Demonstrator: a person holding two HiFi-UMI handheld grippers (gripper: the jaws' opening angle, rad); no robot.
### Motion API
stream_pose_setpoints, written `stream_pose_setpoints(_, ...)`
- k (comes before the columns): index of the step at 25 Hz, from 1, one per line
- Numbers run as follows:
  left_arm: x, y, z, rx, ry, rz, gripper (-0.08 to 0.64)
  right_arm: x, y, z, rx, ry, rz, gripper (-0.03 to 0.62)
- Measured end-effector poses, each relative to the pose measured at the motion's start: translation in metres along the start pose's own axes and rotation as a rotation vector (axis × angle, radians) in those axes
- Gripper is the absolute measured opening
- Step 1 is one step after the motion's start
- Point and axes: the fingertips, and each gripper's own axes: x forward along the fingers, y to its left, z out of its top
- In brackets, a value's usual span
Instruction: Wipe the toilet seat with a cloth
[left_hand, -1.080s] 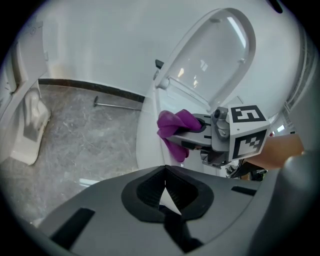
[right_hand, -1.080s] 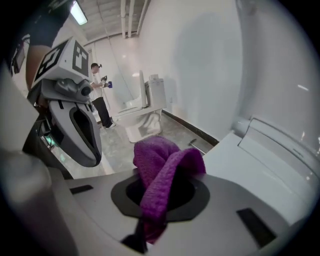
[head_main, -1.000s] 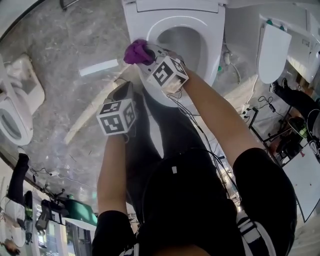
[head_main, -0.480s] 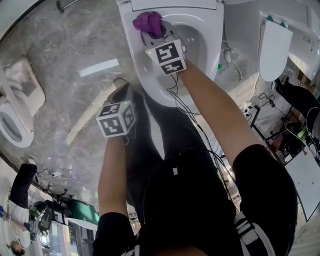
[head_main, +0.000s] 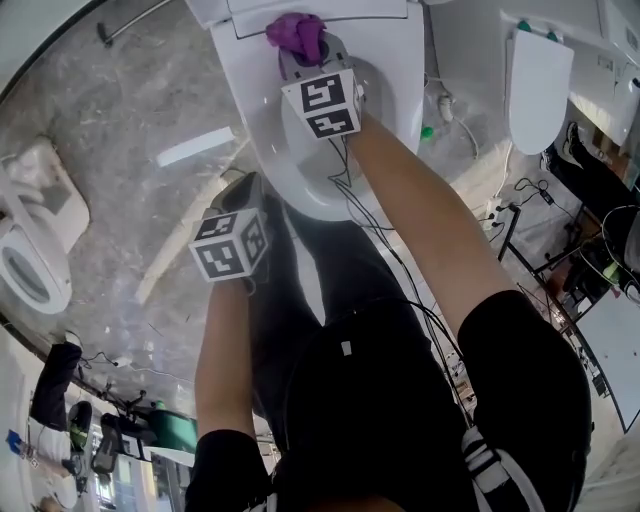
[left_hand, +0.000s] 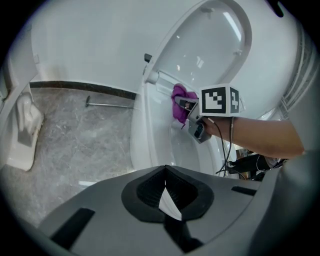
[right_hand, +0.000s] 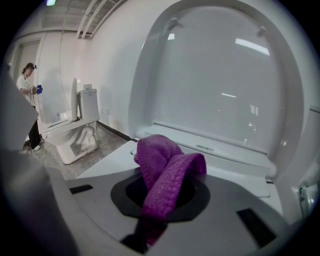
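Two grippers are in view. The right gripper (head_main: 303, 58) is clamped on the purple cloth (head_main: 295, 30), which sits at the rear of the toilet seat (head_main: 262, 150). The left gripper (left_hand: 165, 192) is closed and empty, clear of the toilet.

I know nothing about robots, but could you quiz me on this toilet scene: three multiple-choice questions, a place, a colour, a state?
1. Where is the cloth?
A) on the floor
B) at the rear of the toilet seat
C) hanging on the wall
2. What colour is it?
A) white
B) green
C) purple
3. The toilet lid is:
A) raised
B) closed
C) missing
Answers: 1 B, the left gripper view shows it there; 2 C, purple in every view; 3 A, it stands upright behind the seat.
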Motion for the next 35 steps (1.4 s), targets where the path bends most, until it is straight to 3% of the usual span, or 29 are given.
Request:
stream_pose_setpoints(6, 0.015, -0.012, 0.004, 0.037, 0.029, -0.005, 0.009, -0.007, -0.044, -0.011, -0.05, 0.047, -0.048, 0.049)
stream_pose_setpoints(22, 0.05, -0.061, 0.023, 0.154, 0.089, -0.034, 0.009, -0.041, -0.172, -0.054, 0.016, 0.124, -0.233, 0.049)
stream_pose_setpoints(29, 0.055, -0.074, 0.02, 0.178, 0.105, -0.043, 0.009, -0.049, -0.205, -0.06, -0.051, 0.14, -0.198, 0.049)
stream_pose_setpoints(35, 0.054, -0.074, 0.015, 0.184, 0.113, -0.043, 0.009, -0.055, -0.22, -0.063, 0.062, 0.11, -0.246, 0.049)
